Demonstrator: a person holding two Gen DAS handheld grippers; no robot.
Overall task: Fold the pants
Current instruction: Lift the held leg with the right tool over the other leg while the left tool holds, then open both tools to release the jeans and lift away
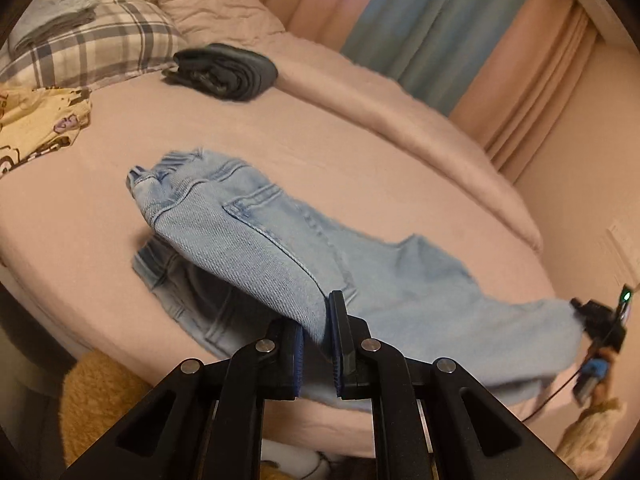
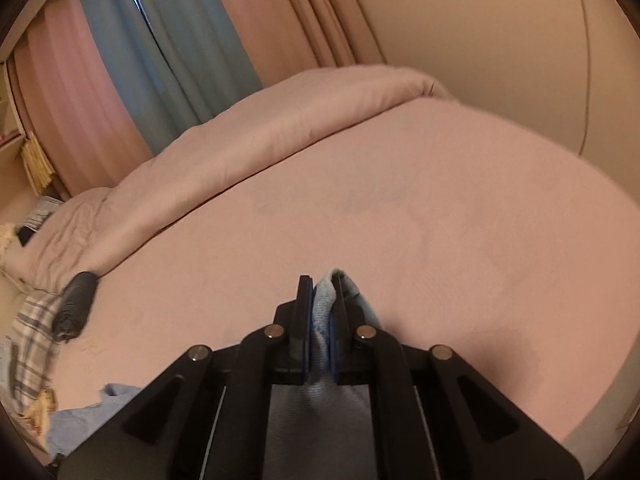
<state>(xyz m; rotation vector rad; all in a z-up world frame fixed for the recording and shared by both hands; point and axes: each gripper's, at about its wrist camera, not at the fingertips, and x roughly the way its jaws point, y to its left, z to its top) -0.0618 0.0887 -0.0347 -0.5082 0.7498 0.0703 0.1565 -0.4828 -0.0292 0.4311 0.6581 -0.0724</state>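
Observation:
Light blue jeans point(image 1: 256, 232) lie across the pink bed sheet point(image 1: 320, 140), partly lifted off it. My left gripper point(image 1: 318, 336) is shut on a fold of the denim, which drapes up from the waistband and back pocket into its pads. In the left wrist view my right gripper point(image 1: 588, 316) shows at the far right, pinching the other end of the jeans. In the right wrist view that gripper point(image 2: 320, 312) is shut on a bunch of light blue denim point(image 2: 324, 304), and more of the jeans point(image 2: 80, 416) hangs at the lower left.
A rolled dark garment point(image 1: 226, 70) lies further up the bed beside a plaid pillow point(image 1: 92, 46) with folded clothes point(image 1: 56, 16). A bunched pink duvet point(image 2: 240, 152) runs along the far side by the curtains point(image 2: 160, 48). A yellow patterned cloth point(image 1: 36, 124) sits left.

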